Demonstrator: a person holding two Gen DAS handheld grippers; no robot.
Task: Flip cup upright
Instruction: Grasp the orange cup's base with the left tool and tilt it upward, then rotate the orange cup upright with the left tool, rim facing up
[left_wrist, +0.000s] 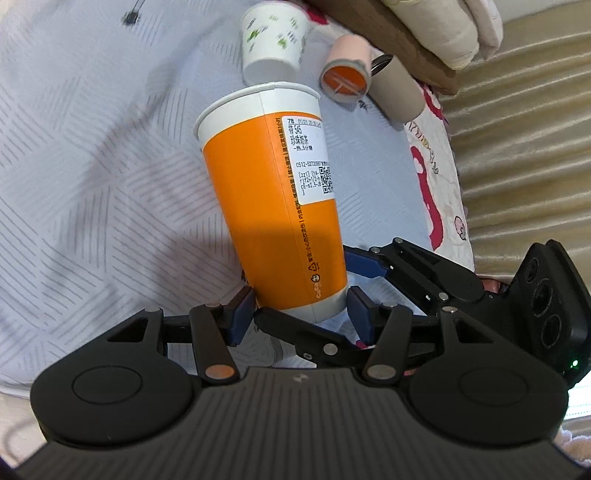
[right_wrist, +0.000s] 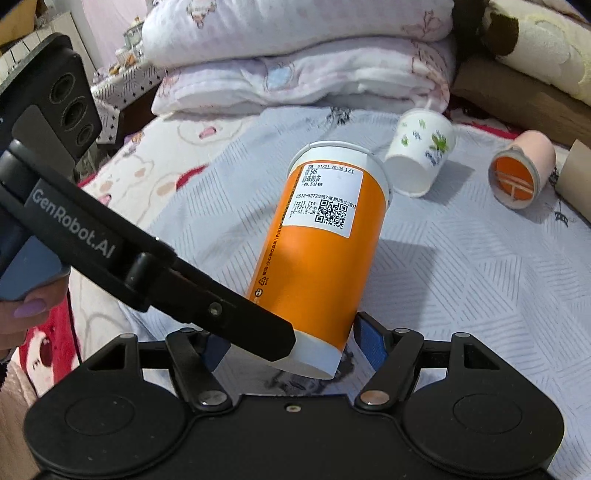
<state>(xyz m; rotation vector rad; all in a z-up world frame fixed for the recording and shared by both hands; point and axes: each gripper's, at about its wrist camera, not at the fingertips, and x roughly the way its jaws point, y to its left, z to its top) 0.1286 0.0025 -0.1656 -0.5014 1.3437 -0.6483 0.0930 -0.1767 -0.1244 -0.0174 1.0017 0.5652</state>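
Tall orange paper cup tilted on the bed, both tongs at its base

We see the tall orange paper cup with white rim and printed label (left_wrist: 273, 206) leaning, its narrow white base low between our left tongs (left_wrist: 301, 314), whose blue pads sit close on both sides; the right tongs (right_wrist: 295, 350) stand wider around the same base. The left tongs seem to pinch it, but real contact is hard to confirm. We think the thin base may slip or crush, and the soft grey quilted bedspread (left_wrist: 92, 184) may let the cup fall again. Its mouth could knock the small white floral paper cup (right_wrist: 421, 155) lying just behind. The cup's underside is hidden, and the pink cylinder with orange end (right_wrist: 521, 170) we cannot identify.
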